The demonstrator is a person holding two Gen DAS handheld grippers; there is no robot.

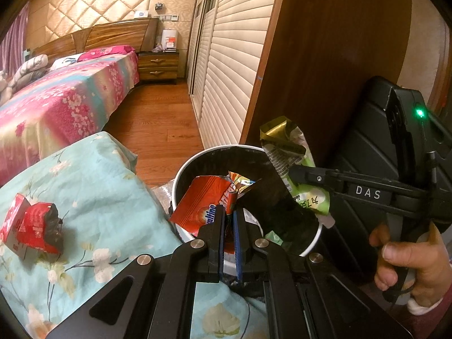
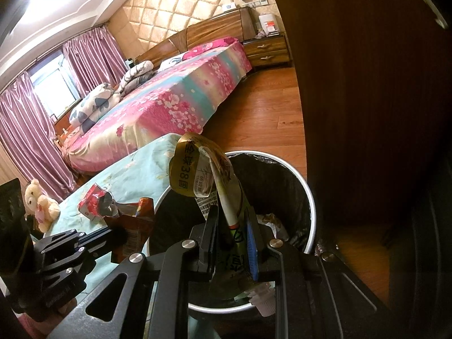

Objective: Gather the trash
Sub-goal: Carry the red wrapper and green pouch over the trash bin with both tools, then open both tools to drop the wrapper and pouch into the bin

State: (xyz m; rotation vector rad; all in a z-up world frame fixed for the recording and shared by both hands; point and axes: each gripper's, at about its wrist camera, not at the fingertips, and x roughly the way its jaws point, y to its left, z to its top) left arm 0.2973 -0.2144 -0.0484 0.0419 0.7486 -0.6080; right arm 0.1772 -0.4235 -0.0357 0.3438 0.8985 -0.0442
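Note:
A white bin lined with a black bag stands on the wooden floor. My left gripper is shut on an orange-red snack wrapper held over the bin's near rim. My right gripper comes in from the right, shut on a crumpled green and gold drink pouch above the bin. In the right wrist view that pouch stands up between the right gripper's jaws over the bin, and the left gripper's fingers hold the red wrapper at the left. A torn red carton lies on the teal floral cloth.
A dark wooden wardrobe panel rises just behind the bin. A bed with a pink floral cover lies across the floor, with a nightstand beyond. A teddy bear sits at the cloth's far end. Some white paper lies inside the bin.

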